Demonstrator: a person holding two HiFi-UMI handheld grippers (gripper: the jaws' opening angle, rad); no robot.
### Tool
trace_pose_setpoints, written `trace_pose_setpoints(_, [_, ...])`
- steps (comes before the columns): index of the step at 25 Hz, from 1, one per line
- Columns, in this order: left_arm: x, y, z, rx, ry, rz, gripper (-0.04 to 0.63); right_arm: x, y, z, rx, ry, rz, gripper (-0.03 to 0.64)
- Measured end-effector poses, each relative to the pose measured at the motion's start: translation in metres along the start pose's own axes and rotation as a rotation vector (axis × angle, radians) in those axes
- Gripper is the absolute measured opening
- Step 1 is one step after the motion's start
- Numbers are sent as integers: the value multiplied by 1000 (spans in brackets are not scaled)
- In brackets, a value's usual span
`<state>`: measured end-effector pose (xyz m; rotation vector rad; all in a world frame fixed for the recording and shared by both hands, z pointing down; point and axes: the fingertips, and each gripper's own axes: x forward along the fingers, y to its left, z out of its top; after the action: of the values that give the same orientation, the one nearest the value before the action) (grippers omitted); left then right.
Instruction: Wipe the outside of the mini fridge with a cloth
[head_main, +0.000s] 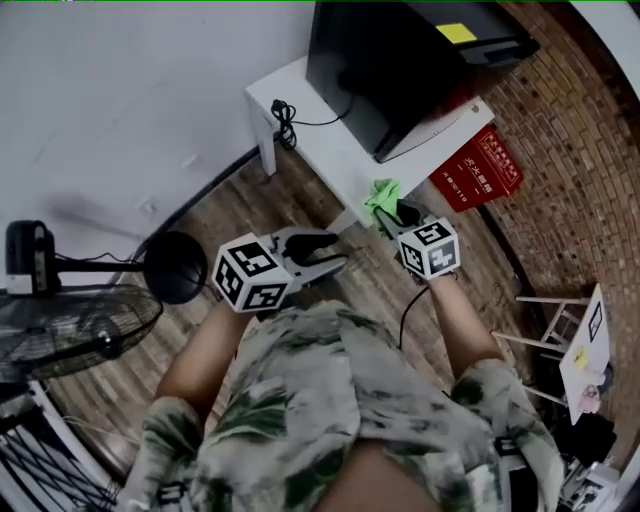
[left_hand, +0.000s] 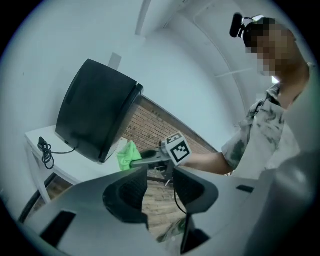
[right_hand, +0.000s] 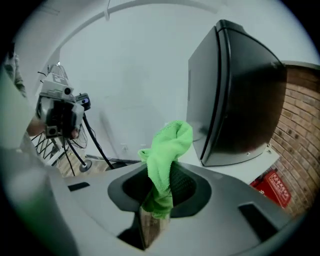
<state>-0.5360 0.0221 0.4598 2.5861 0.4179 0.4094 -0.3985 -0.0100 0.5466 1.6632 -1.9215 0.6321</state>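
Mini fridge: a black mini fridge (head_main: 400, 60) was seen standing upright, door shut, on a white table (head_main: 320, 135) set against the pale wall, with its cable (head_main: 285, 120) coiled at the table's far end
Cloth: a green cloth (right_hand: 167, 150) was held bunched and upright near the table's front edge, close to the fridge's lower corner but apart from it
Right gripper: the right gripper (right_hand: 159, 187) was clamped on the lower part of the cloth, the rest of which stood up above the jaws
Left gripper: the left gripper (left_hand: 160, 187) was held beside the right one and further from the table, its jaws parted by a moderate gap with nothing between them
Surroundings: a fan (head_main: 70, 325) was seen on the wooden floor to the left, and a red sign (head_main: 478, 170) leaned low against the brick wall
Done: the cloth was judged to be in hand and brought up to the fridge
Left: no contact between cloth and fridge was shown, so the wiping of the door, sides and top was judged to be ahead; whether any panel was already clean could not be told
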Motion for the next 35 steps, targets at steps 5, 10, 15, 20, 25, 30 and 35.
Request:
trace_pose_setpoints(5, [42,-31,-2,6,-47,109,149,-77,-11,-35,-18,-70,90,104])
trace_pose_setpoints(10, [82,-75,-18,0,-76,192,140,-145,-24,-76,-21,-118,171,104])
trace_pose_setpoints(15, [114,-119,-39,-14,-101,260,115,-202,-29,-106,-16,-176,221,104])
trace_pose_setpoints(20, [138,-153,-53,-42,-103,296,66,-246,-29,-129,-11,-214,257,104])
trace_pose_setpoints(25, [152,-176,-51,-44,-106,299,44,-276,-32,-138,-16,-245,269,104])
trace_pose_setpoints(30, [166,-185,-58,-46,-93,317,37,-302,-34,-143,-3,-273,279,104])
trace_pose_setpoints(35, [179,-198,-62,-40,-82,300,31,-317,-34,-150,-9,-288,285,104])
